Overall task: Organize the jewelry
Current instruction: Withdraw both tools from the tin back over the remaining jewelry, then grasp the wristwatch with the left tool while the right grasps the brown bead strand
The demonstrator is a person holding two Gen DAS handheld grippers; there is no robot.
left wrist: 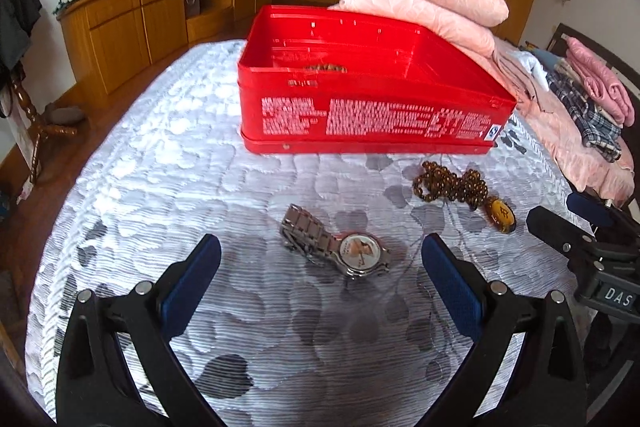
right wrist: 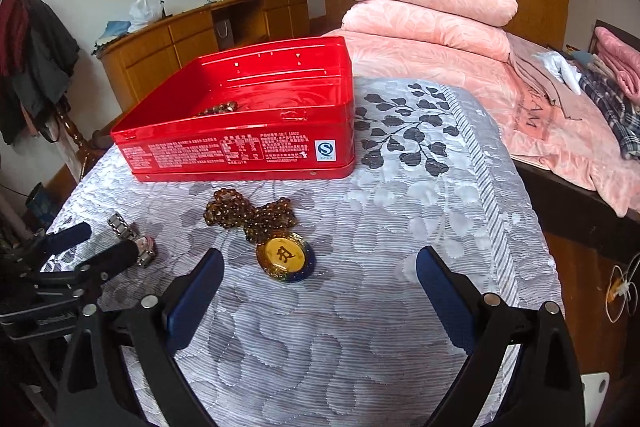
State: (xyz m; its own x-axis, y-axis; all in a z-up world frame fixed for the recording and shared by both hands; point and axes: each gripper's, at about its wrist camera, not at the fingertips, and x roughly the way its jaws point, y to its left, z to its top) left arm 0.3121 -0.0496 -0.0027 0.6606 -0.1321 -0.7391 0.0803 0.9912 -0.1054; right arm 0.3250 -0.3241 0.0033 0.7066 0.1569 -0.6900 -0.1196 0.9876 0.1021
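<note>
Here, left gripper (left wrist: 320, 259) wide apart over watch (left wrist: 340, 245), right gripper (right wrist: 320, 267) wide apart near pendant (right wrist: 285, 255), both holding nothing

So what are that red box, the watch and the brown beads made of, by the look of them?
The red box looks like painted tin: glossy, thin walls with a rolled rim and printed text. The watch seems polished steel, given its shiny silver link band. The bead necklace looks like amber-coloured glass, resin or stone, translucent with highlights; I cannot tell which. Its yellow pendant looks glossy, perhaps resin.
</note>
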